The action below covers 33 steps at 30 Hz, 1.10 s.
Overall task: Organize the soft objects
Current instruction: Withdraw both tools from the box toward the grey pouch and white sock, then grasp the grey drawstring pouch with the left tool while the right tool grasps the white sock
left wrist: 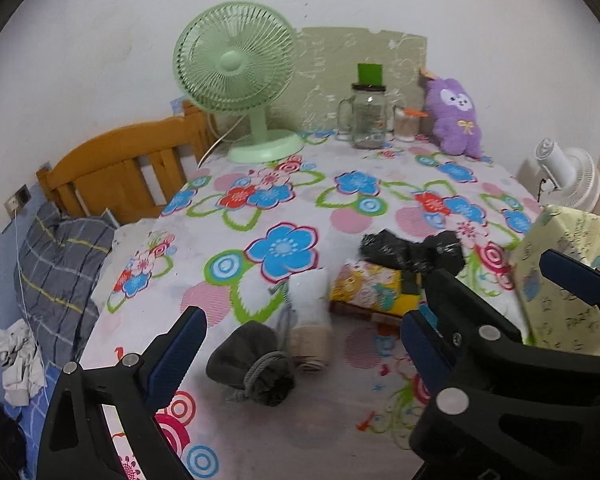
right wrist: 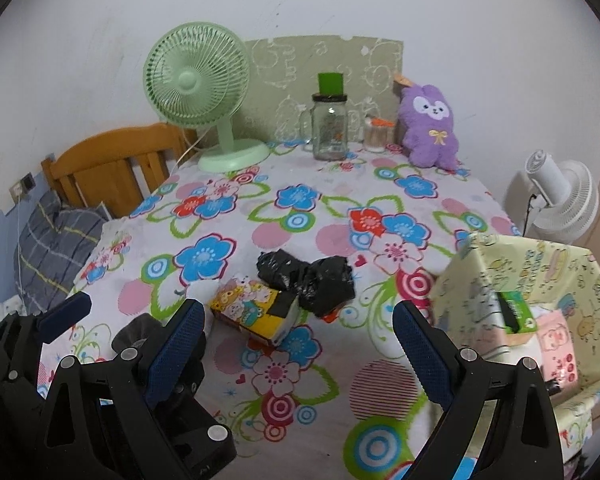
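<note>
On the table (left wrist: 340,208), toward its near edge, the soft things lie left to right: a dark drawstring pouch (left wrist: 252,364), a rolled pale cloth (left wrist: 308,312), a cartoon tissue pack (left wrist: 366,286) and a crumpled black plastic bag (left wrist: 412,252). All look light, limp and easily squashed; the bag seems slippery, so pinch each at its bulky middle. The left gripper (left wrist: 300,344) hangs wide open and empty over the pouch and roll. The right gripper (right wrist: 298,334) also gapes, holding nothing, near the tissue pack.
</note>
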Each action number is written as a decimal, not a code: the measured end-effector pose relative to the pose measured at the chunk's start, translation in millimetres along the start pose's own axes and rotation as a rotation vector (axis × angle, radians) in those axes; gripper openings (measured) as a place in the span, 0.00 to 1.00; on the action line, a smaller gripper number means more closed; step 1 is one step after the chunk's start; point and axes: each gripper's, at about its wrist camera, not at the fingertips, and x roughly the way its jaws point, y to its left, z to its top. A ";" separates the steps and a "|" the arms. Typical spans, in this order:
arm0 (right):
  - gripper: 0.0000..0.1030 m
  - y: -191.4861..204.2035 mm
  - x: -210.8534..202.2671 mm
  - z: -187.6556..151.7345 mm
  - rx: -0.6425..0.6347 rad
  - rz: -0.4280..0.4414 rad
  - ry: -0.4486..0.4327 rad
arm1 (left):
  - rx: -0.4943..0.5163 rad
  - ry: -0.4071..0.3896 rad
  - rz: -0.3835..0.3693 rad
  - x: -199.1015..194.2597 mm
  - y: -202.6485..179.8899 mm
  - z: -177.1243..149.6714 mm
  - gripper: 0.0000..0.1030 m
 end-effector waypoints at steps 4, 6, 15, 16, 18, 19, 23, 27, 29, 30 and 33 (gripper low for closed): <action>0.94 7.1 11.3 -2.9 -0.009 0.009 0.021 | -0.016 0.033 0.007 12.2 9.3 -4.8 0.95; 0.94 10.6 17.9 -4.5 -0.015 0.013 0.037 | -0.022 0.052 0.012 18.4 13.3 -6.9 0.95; 0.94 24.6 41.3 -8.9 -0.035 0.020 0.093 | -0.068 0.127 -0.009 42.2 31.1 -15.2 0.77; 0.94 25.9 44.0 -9.5 -0.034 0.022 0.101 | -0.073 0.137 -0.014 45.0 33.4 -16.1 0.75; 0.94 28.4 50.1 -10.3 -0.033 0.024 0.117 | -0.083 0.152 -0.018 49.4 37.0 -17.4 0.68; 0.94 29.6 53.0 -10.3 -0.035 0.025 0.126 | -0.087 0.154 -0.016 51.4 38.8 -17.8 0.66; 0.94 35.8 62.0 -10.4 -0.049 0.030 0.150 | -0.103 0.162 -0.005 56.9 45.7 -20.2 0.54; 0.94 43.0 68.6 -10.9 -0.061 0.053 0.173 | -0.102 0.163 -0.026 58.1 48.2 -21.7 0.52; 0.88 48.1 73.1 -12.1 -0.072 0.068 0.197 | -0.081 0.162 -0.024 58.4 45.7 -23.1 0.52; 0.83 49.4 74.7 -12.9 -0.073 0.077 0.205 | -0.064 0.160 -0.020 58.8 43.7 -24.3 0.52; 0.78 52.8 82.5 -17.0 -0.064 0.079 0.233 | -0.045 0.159 -0.026 60.5 42.3 -25.7 0.52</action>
